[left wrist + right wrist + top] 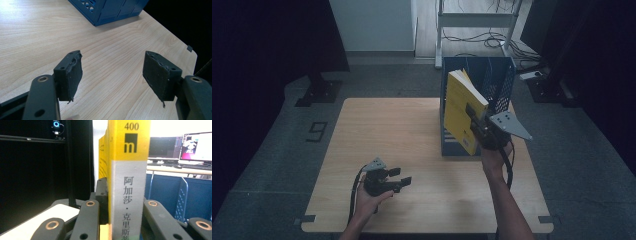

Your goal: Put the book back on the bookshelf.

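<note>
A yellow book (463,108) is held upright and tilted above the table, in front of a blue file rack (497,80). My right gripper (476,126) is shut on its lower spine. The right gripper view has the book's spine (128,182), yellow on top and grey below with printed characters, clamped between the black jaws, and the rack's blue dividers (190,197) behind it. My left gripper (401,177) rests low over the near left of the table, open with nothing in it. Its two pads (71,72) stand wide apart over bare wood.
The wooden table (382,140) has free room across its left and middle. The blue rack's corner (105,12) lies ahead of the left gripper. The table's right edge (190,50) drops to a dark floor. Monitors (197,146) stand on a desk beyond.
</note>
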`<act>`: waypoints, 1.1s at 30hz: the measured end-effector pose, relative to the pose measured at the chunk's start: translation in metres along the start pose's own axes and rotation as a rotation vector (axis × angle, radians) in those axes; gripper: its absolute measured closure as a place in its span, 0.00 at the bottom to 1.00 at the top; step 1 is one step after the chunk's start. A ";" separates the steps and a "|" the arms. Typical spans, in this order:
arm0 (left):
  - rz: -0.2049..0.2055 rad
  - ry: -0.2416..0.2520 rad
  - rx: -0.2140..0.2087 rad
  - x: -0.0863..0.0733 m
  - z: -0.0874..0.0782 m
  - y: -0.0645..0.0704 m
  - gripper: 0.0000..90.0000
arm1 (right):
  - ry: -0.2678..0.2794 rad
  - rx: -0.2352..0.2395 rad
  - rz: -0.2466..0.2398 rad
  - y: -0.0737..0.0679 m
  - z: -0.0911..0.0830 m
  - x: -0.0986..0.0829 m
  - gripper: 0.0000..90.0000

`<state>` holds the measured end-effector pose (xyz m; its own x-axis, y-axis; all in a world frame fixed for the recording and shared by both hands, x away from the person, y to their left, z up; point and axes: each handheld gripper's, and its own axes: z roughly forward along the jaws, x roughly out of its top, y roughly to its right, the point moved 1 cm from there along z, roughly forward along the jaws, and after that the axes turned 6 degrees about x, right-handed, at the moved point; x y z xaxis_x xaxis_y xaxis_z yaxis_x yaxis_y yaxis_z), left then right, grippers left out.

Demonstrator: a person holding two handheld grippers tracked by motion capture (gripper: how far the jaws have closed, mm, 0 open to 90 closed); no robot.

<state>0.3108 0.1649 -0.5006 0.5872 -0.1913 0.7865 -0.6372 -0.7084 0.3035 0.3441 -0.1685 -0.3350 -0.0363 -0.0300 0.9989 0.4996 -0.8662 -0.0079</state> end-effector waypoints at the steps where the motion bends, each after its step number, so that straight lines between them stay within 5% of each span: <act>1: 0.001 -0.003 0.000 0.000 0.000 0.000 0.35 | -0.004 -0.007 -0.001 0.001 0.002 0.000 0.83; 10: 0.004 -0.020 -0.002 -0.001 0.002 0.000 0.35 | -0.015 -0.025 -0.001 0.004 0.012 -0.001 0.83; 12: -0.020 -0.013 -0.040 -0.001 0.002 0.000 0.35 | -0.017 -0.030 -0.003 0.005 0.015 0.000 0.83; 17: -0.011 -0.005 -0.010 -0.001 0.002 -0.001 0.36 | -0.019 -0.035 -0.002 0.006 0.020 -0.001 0.83; 33: -0.019 -0.004 -0.007 -0.001 0.000 -0.002 0.36 | -0.057 -0.075 0.036 0.012 0.043 -0.013 0.83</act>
<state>0.3120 0.1666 -0.5020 0.6009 -0.1806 0.7786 -0.6297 -0.7070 0.3220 0.3879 -0.1569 -0.3461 0.0310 -0.0350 0.9989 0.4334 -0.9001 -0.0450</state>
